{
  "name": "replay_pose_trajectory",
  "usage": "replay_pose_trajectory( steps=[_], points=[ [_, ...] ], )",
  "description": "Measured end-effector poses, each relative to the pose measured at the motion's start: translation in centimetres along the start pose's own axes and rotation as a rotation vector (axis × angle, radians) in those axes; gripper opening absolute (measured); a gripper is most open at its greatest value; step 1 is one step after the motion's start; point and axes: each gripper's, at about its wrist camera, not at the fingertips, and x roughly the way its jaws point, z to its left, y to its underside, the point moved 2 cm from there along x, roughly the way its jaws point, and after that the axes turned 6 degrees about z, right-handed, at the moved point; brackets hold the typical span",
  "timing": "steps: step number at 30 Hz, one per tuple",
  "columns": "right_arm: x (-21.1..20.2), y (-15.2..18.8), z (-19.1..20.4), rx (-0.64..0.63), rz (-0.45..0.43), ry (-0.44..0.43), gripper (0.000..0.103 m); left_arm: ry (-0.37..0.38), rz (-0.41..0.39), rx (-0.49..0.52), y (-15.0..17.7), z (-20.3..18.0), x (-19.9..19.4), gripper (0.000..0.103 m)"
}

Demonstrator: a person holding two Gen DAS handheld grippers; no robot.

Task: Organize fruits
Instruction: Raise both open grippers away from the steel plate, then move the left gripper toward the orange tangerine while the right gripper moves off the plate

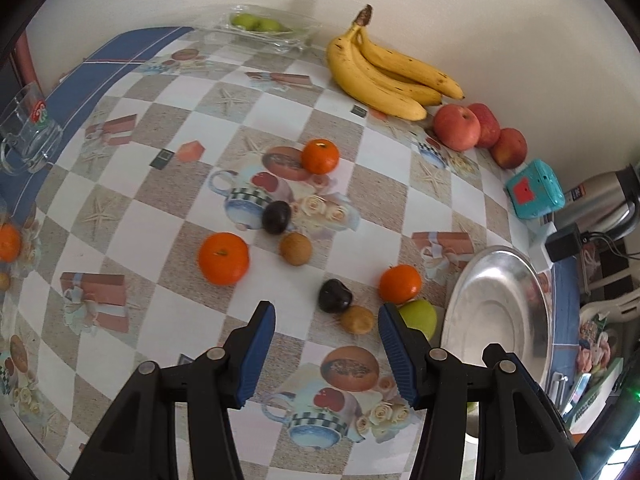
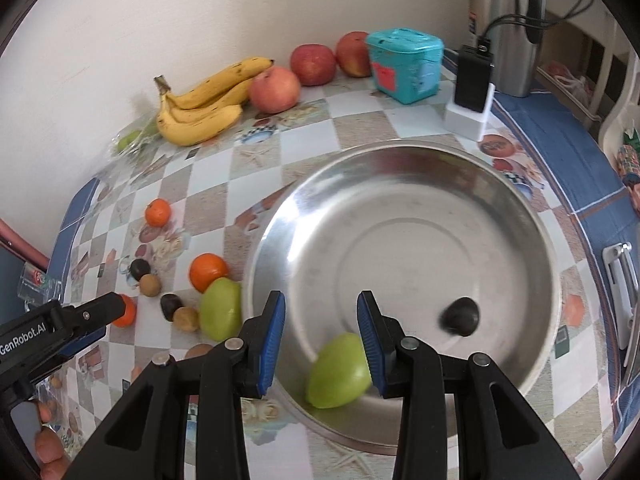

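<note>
Now the green fruit lies tilted lengthwise in the bowl, right tool open, empty.

Left gripper gapes above scattered oranges, beside steel plate.

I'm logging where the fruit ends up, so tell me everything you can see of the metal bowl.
The bowl is a wide, shallow, round dish of shiny silvery metal with a flat centre ring and a sloped wall. It sits upright on the checked tablecloth. Inside lie a green apple near the front wall and a dark plum to its right, apart from each other. The right gripper is over the front rim, jaws open. Another green apple lies just outside the left rim.
</note>
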Motion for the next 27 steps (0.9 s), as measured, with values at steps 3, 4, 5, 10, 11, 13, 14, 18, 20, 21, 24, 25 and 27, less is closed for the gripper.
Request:
replay_pose_trajectory(
  steps=[3, 4, 5, 10, 11, 13, 14, 18, 20, 21, 24, 25, 27],
  points=[
    [0.1, 0.1, 0.9, -0.018, 0.001, -0.006, 0.038, -0.012, -0.001, -0.006, -0.2, 0.6, -0.1, 0.060],
    [0.1, 0.1, 1.1, -0.023, 0.001, -0.007, 0.038, -0.021, -0.001, -0.008, -0.3, 0.8, 0.0, 0.063],
    [0.2, 0.1, 1.4, -0.029, 0.001, -0.005, 0.038, -0.030, 0.000, -0.010, -0.3, 0.9, 0.0, 0.070],
    [0.5, 0.3, 2.1, -0.060, 0.003, 0.013, 0.060, -0.123, -0.010, -0.016, -0.4, 1.8, 0.3, 0.094],
    [0.5, 0.3, 2.2, -0.069, 0.002, 0.016, 0.063, -0.143, -0.015, -0.015, -0.4, 2.0, 0.3, 0.098],
    [0.6, 0.3, 2.4, -0.083, -0.003, 0.026, 0.071, -0.165, -0.024, -0.012, -0.5, 2.2, 0.3, 0.103],
    [0.7, 0.3, 2.5, -0.089, -0.005, 0.029, 0.074, -0.176, -0.030, -0.010, -0.5, 2.3, 0.2, 0.103],
    [0.7, 0.4, 2.7, -0.109, -0.021, 0.037, 0.087, -0.195, -0.043, -0.012, -0.7, 2.7, 0.0, 0.103],
    [0.6, 0.4, 2.9, -0.128, -0.033, 0.047, 0.093, -0.194, -0.046, -0.016, -0.9, 2.8, 0.0, 0.103],
    [0.5, 0.4, 3.0, -0.136, -0.038, 0.051, 0.094, -0.195, -0.049, -0.017, -0.9, 2.8, -0.1, 0.103],
    [0.3, 0.4, 3.4, -0.154, -0.051, 0.041, 0.094, -0.208, -0.058, -0.015, -1.0, 2.7, -0.3, 0.103],
    [0.3, 0.4, 3.5, -0.158, -0.051, 0.029, 0.094, -0.213, -0.061, -0.015, -1.0, 2.8, -0.3, 0.103],
    [0.2, 0.4, 3.9, -0.165, -0.051, 0.003, 0.094, -0.222, -0.068, -0.018, -1.1, 2.8, -0.5, 0.103]
  ],
)
